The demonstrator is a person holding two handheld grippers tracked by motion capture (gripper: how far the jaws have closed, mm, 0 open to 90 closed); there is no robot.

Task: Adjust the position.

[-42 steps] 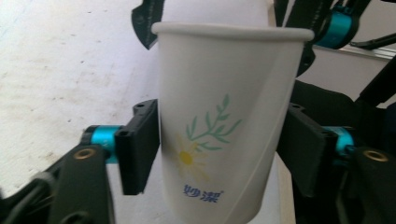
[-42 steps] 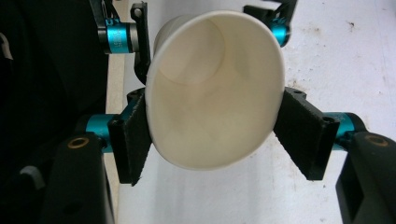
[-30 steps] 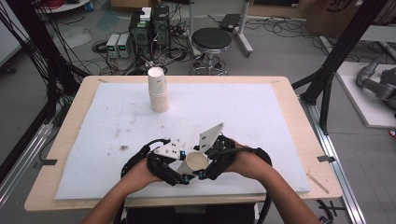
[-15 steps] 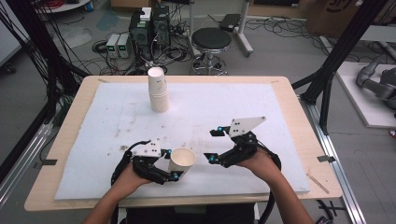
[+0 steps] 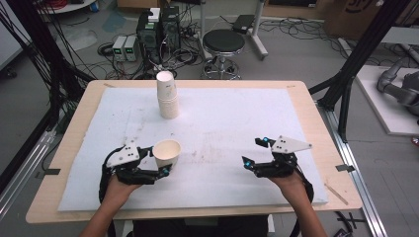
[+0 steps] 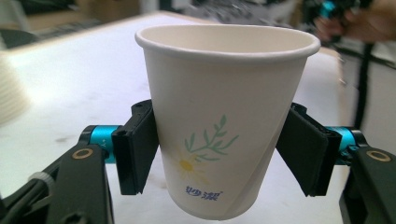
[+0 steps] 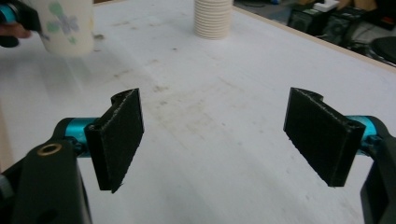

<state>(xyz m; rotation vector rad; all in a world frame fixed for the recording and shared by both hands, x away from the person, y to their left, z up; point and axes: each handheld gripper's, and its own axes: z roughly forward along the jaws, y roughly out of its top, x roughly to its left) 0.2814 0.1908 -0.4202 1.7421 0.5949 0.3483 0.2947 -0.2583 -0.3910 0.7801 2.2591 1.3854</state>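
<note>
A white paper cup (image 5: 166,150) printed with a daisy stands upright between the jaws of my left gripper (image 5: 158,160) at the front left of the white mat. In the left gripper view both black pads (image 6: 135,154) touch the cup (image 6: 224,93) on its sides, though the jaws have just been opening. A stack of paper cups (image 5: 167,96) stands at the back of the mat, also seen from the right gripper (image 7: 213,18). My right gripper (image 5: 253,151) hovers at the front right, open with nothing between its pads (image 7: 119,140), having widened slightly.
The white mat (image 5: 222,118) covers a wooden table (image 5: 316,128) and carries faint smudges in the middle. Beyond the far edge are a black stool (image 5: 224,42) and electronics boxes (image 5: 158,24) on the floor. A black frame post (image 5: 346,84) rises at the right.
The two grippers, close together at the front middle a second ago, have moved apart: the left went left with the cup, the right went right with nothing in it.
</note>
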